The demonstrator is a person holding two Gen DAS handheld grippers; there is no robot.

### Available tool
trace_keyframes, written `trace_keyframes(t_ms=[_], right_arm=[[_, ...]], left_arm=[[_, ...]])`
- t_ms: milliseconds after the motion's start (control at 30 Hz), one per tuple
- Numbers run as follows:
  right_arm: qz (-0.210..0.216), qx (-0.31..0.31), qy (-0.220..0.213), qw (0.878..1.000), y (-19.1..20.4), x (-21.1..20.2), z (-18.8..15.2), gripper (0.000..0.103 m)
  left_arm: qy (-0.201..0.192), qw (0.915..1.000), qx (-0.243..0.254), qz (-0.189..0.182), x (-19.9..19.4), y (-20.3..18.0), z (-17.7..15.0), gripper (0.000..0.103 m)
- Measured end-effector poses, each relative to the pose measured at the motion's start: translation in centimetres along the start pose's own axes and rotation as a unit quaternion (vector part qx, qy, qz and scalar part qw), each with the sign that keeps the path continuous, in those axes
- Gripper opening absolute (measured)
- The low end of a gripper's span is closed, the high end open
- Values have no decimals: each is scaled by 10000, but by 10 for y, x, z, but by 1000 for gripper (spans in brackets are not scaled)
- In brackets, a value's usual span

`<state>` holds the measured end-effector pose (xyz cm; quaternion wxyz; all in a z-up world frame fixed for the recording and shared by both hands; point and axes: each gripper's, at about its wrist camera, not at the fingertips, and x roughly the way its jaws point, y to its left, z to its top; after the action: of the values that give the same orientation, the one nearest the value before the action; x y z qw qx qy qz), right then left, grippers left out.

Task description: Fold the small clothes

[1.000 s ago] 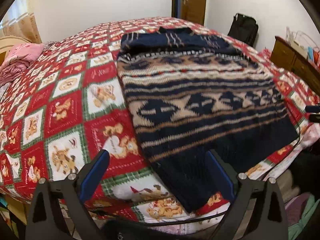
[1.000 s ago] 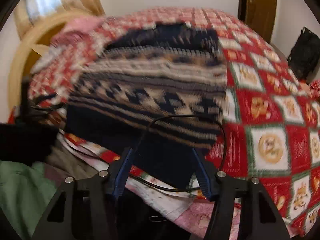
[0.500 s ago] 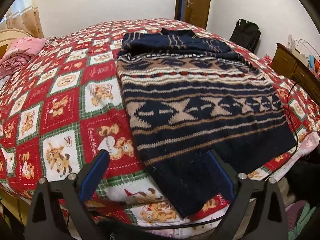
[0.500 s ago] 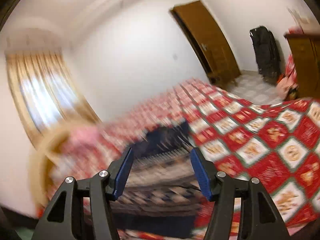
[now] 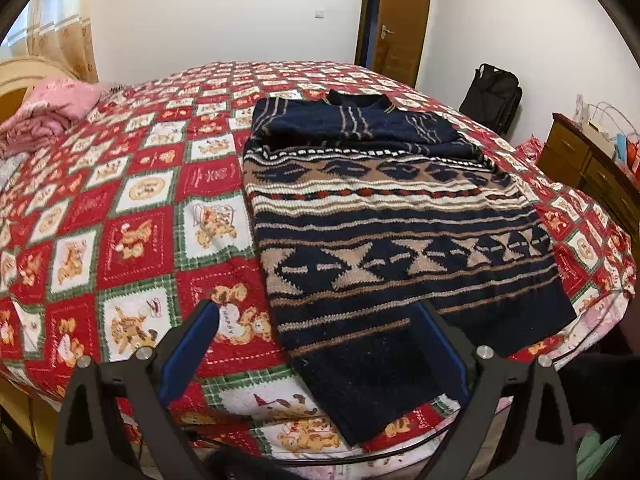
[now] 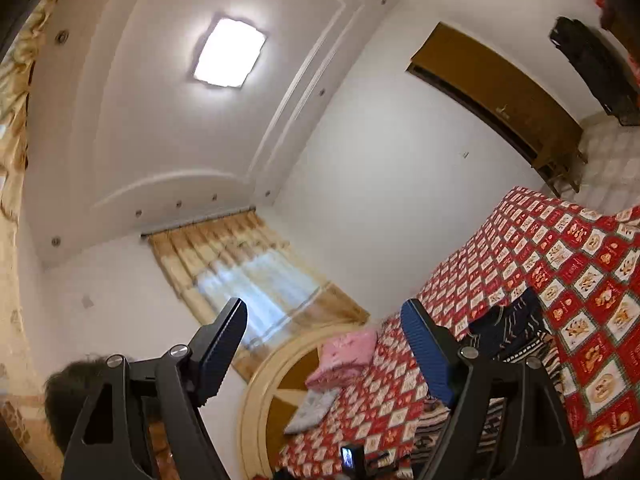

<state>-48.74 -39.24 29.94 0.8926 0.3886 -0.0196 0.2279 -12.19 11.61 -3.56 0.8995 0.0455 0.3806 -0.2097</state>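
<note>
My left gripper (image 5: 316,334) hangs spread wide and empty over the sweater (image 5: 384,224) lying flat on the bedspread (image 5: 132,216) at twelve o'clock, while my right gripper (image 6: 324,338), also released, tilts toward the ceiling light (image 6: 230,53).

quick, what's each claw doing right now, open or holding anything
Left claw: open, empty, above the near edge of the sweater.
Right claw: open, empty, tilted up toward the ceiling.

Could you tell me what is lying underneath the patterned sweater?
The sweater lies on a red teddy-bear quilt covering the bed. Anything beneath its middle is hidden.
</note>
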Motion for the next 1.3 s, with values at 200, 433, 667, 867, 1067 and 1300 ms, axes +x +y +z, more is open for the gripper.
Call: trace_keyframes(t_ms=[200,433,667,867,1067,1300], right_arm=[[-499,417,1875,9801,-43,47,-61,80],[-1922,549,4199,8853,-144,113,-197,80],[-2910,299,4468,8455,-213,147,-234,80],[-2810,380,3957,8735,-204,150,-217,80],[-4610,-1170,1693,8632,-146,78,-116,80],[-7955,-2184,-1496,5450,-91,-29,-43,80]], left_arm=[[134,9995,227,158,5,-8,-4,99],[282,9992,230,194,11,-8,-10,99],[561,9978,224,272,30,-10,-23,99],[525,9973,357,362,29,-11,-25,99],[453,9979,314,336,27,-12,-23,99],[460,9979,226,387,28,-9,-21,99]])
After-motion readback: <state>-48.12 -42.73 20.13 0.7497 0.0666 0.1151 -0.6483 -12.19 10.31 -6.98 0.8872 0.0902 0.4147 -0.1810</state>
